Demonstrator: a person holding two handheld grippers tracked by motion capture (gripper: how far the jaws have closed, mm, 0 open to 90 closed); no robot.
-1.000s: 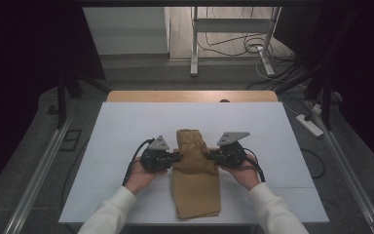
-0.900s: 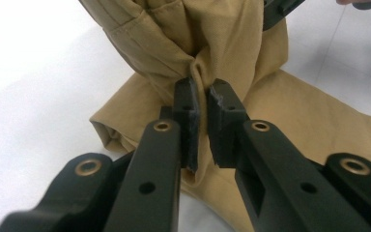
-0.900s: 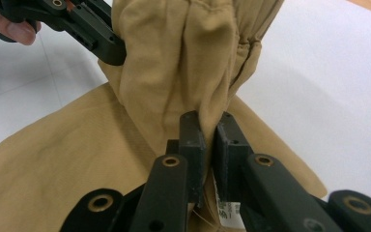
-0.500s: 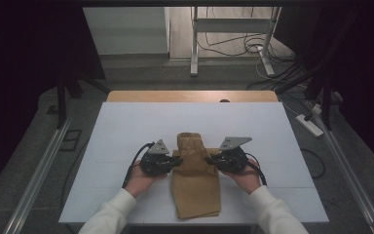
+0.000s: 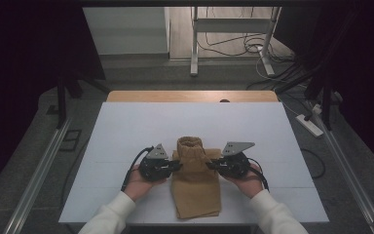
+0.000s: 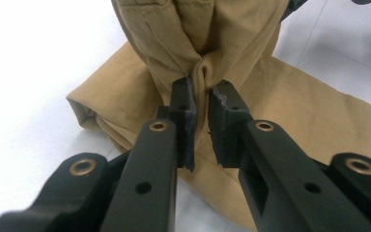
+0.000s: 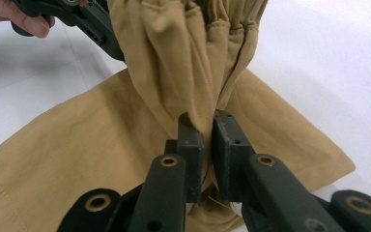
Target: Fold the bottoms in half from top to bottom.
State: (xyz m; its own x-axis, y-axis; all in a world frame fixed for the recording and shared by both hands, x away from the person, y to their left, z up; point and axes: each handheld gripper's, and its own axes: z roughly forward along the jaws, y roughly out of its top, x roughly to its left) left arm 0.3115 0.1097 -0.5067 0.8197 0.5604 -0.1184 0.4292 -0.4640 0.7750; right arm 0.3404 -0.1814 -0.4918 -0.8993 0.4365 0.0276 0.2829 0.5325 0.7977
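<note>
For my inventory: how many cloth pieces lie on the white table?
1: a tan folded fabric garment at the table's near middle, pinched between the left gripper and right gripper.

White table, cables beyond

A white table carries tan folded trousers.

A lab: white table, black curtains, floor cables.
</note>
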